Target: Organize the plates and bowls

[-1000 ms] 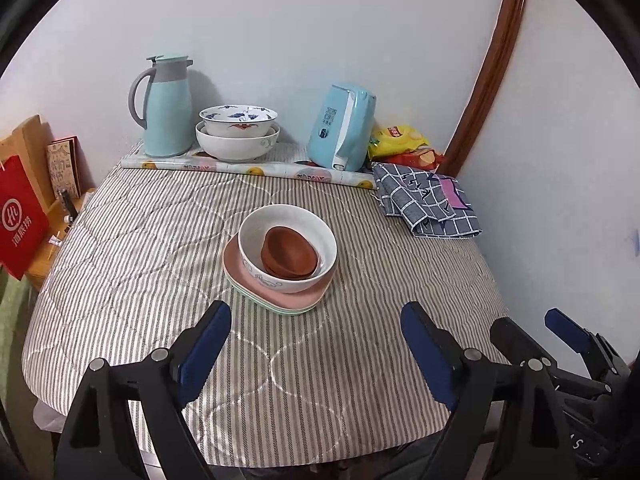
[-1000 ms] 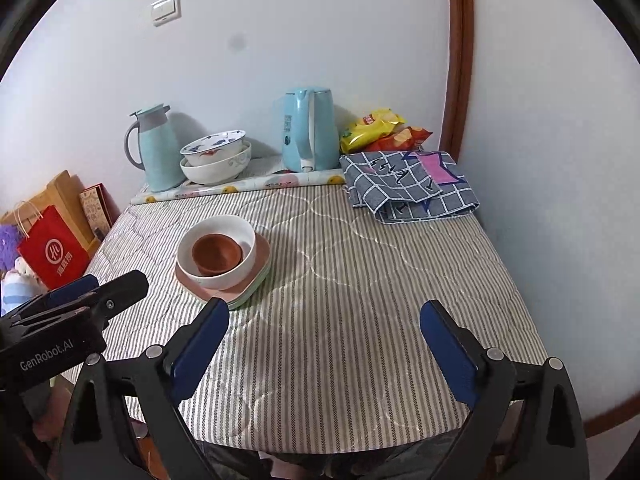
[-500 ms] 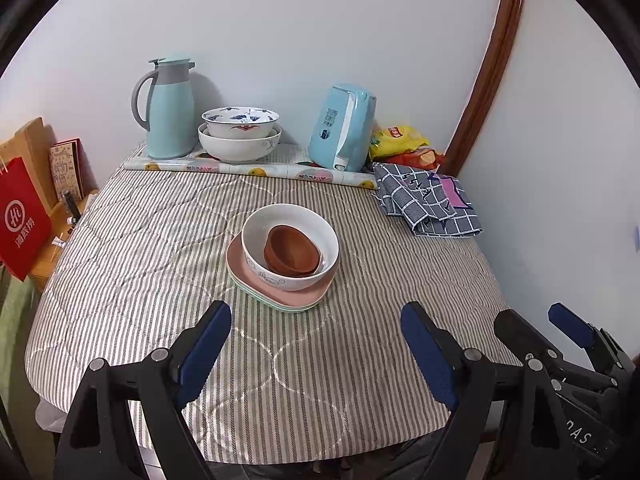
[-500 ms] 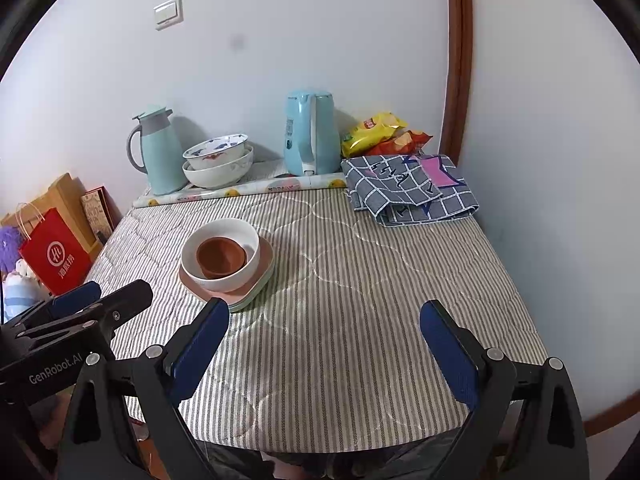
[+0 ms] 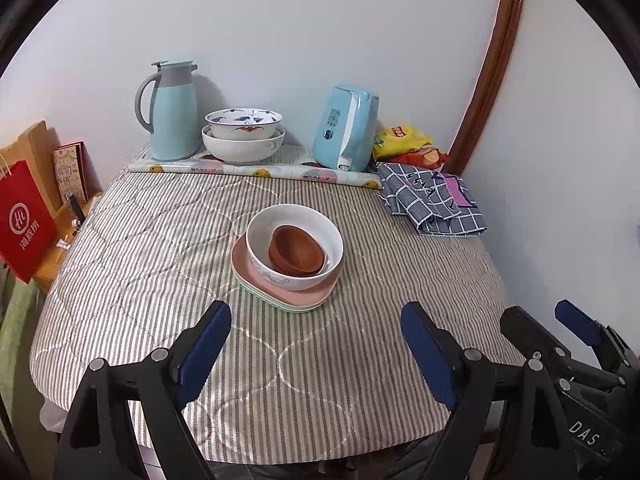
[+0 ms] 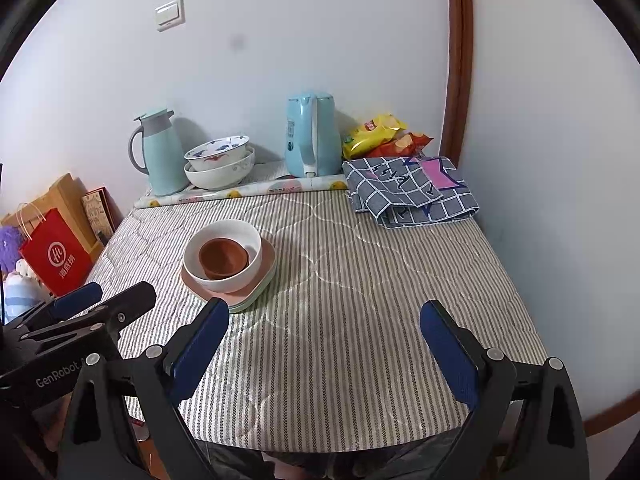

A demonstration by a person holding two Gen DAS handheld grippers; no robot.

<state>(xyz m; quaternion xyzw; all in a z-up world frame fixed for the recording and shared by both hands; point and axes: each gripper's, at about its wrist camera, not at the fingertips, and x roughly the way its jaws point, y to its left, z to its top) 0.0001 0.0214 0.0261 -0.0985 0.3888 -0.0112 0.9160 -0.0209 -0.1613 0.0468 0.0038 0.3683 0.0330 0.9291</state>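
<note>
A small brown bowl (image 5: 297, 249) (image 6: 223, 258) sits inside a white bowl (image 5: 262, 258) (image 6: 244, 236), which rests on a pink plate (image 5: 304, 293) (image 6: 208, 289) stacked over a pale green plate (image 5: 280, 302) (image 6: 262, 286) mid-table. Two more white bowls (image 5: 243, 140) (image 6: 219, 162), the upper with blue and red patterns, are nested at the back by the wall. My left gripper (image 5: 316, 320) hangs open over the near table edge, short of the stack, nothing between its fingers. My right gripper (image 6: 326, 320) is open too, to the right of the stack.
At the back stand a pale blue thermos jug (image 5: 173, 114), a blue kettle (image 5: 347, 134), snack bags (image 5: 404, 140) and a folded checked cloth (image 5: 432, 204). A red paper bag (image 5: 24, 220) stands left of the striped table (image 5: 160, 248). White walls close in behind and on the right.
Both views have drifted slightly, so the table and dishes sit a little differently in frame. The dishes themselves have not moved and both grippers stay open.
</note>
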